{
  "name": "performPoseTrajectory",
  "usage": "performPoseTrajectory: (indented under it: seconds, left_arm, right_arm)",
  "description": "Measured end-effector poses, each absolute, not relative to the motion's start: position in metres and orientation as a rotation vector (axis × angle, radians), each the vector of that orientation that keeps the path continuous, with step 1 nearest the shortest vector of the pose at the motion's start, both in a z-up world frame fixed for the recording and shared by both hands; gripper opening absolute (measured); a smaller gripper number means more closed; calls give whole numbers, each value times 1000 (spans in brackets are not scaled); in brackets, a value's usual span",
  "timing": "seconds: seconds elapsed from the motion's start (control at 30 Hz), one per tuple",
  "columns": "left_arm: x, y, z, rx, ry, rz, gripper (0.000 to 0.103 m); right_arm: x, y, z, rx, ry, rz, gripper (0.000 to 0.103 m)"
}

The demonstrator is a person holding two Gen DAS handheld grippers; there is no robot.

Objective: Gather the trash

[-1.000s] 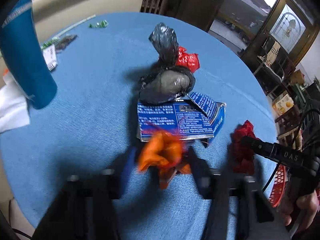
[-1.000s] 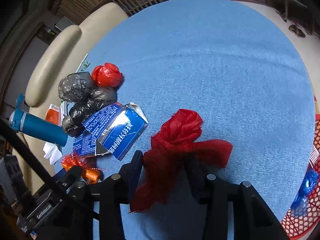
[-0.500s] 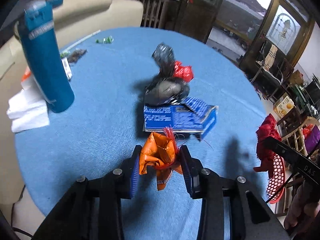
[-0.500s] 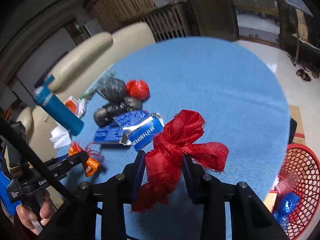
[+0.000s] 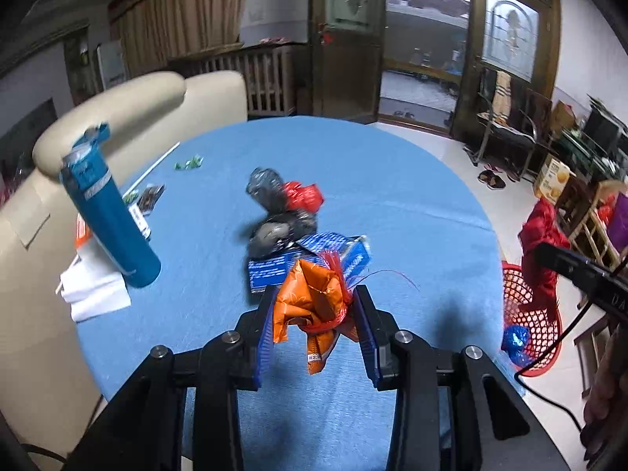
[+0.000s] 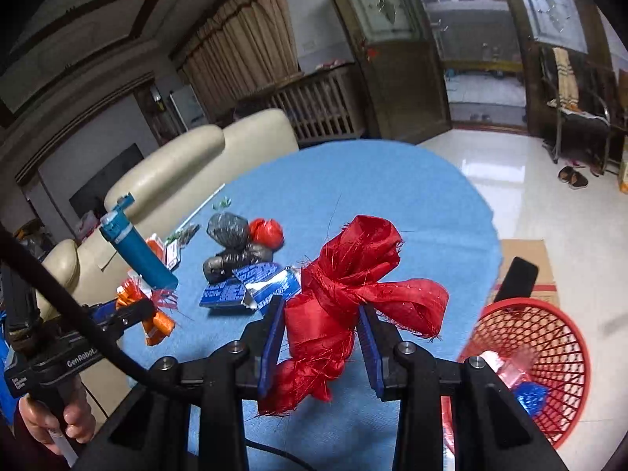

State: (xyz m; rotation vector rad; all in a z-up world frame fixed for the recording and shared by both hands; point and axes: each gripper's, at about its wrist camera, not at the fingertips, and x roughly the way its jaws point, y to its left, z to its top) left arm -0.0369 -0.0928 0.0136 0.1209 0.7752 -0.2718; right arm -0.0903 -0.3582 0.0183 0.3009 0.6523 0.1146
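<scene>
With both tongs pinching — left gripper [image 5: 316, 314] on wrapper [image 5: 310, 306], right gripper [image 6: 320, 333] on ribbon [image 6: 353, 286] — you're set for the basket [image 6: 549, 329].

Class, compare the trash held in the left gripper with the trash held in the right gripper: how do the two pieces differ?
The orange wrapper is glossy, creased foil; the red ribbon is frayed fabric tied in a knot. The wrapper looks smaller and compact; the ribbon trails loose loops. Both are clamped, lifted above the blue tablecloth.
</scene>
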Motion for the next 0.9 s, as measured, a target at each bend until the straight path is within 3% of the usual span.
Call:
performPoseTrajectory:
  seconds: [0.9]
  left_arm:
    - [-59,-128,37,214,733,-263,39]
  right_arm:
    - [-150,-421,42,338,471,91,39]
